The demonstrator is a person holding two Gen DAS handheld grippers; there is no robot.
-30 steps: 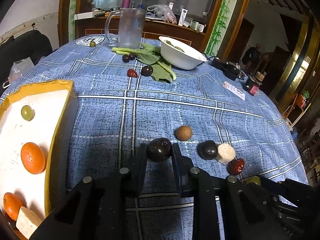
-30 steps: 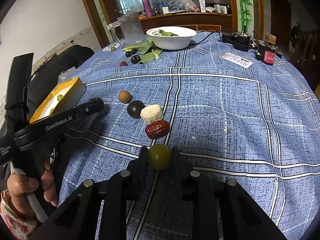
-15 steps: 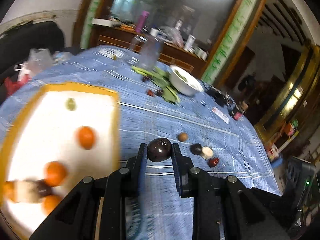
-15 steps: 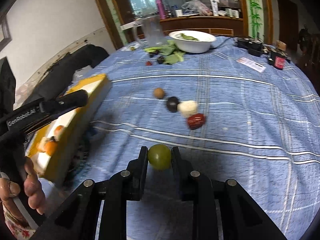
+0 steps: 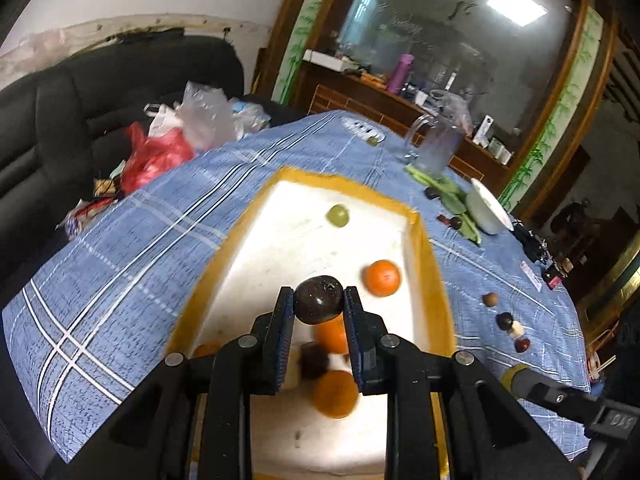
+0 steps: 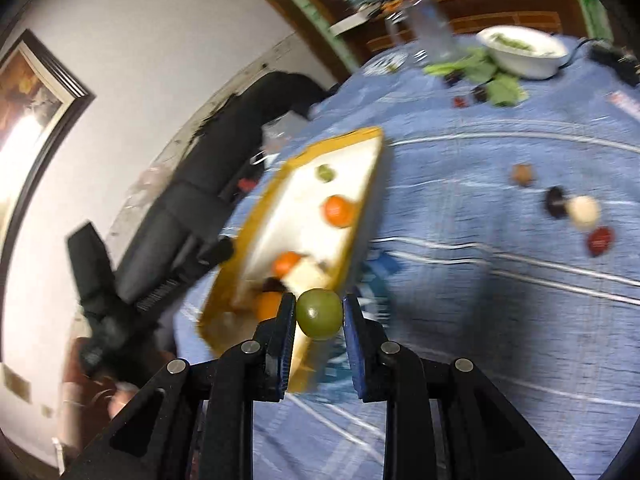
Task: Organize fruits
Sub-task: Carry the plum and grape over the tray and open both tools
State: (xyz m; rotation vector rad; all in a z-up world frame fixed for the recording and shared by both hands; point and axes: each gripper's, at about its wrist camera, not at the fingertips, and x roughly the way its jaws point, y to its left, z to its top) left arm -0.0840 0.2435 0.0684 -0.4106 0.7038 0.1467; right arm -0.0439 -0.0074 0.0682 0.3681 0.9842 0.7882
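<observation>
My left gripper [image 5: 319,306] is shut on a dark plum [image 5: 319,299] and hovers over the yellow-rimmed white tray [image 5: 425,240]. Inside the tray lie a green grape [image 5: 338,215], an orange [image 5: 382,278], more oranges and a pale chunk near the fingers. My right gripper [image 6: 319,314] is shut on a green fruit [image 6: 319,313], close to the near right corner of the tray [image 6: 360,216]. The left gripper's body [image 6: 160,284] shows at the left of the right wrist view, held by a hand.
On the blue checked cloth [image 5: 120,264] right of the tray lie a brown fruit [image 5: 489,299], a dark fruit [image 5: 504,319], a white piece [image 6: 584,209] and a red date [image 5: 522,345]. Further back stand a white bowl [image 6: 524,54], green leaves and a glass jug [image 5: 434,148]. Plastic bags [image 5: 168,140] sit beside a black sofa.
Both grippers swung left toward the tray, each keeping its fruit. The left one went from the loose fruits on the cloth to above the tray; the right one came up to the tray's corner.
</observation>
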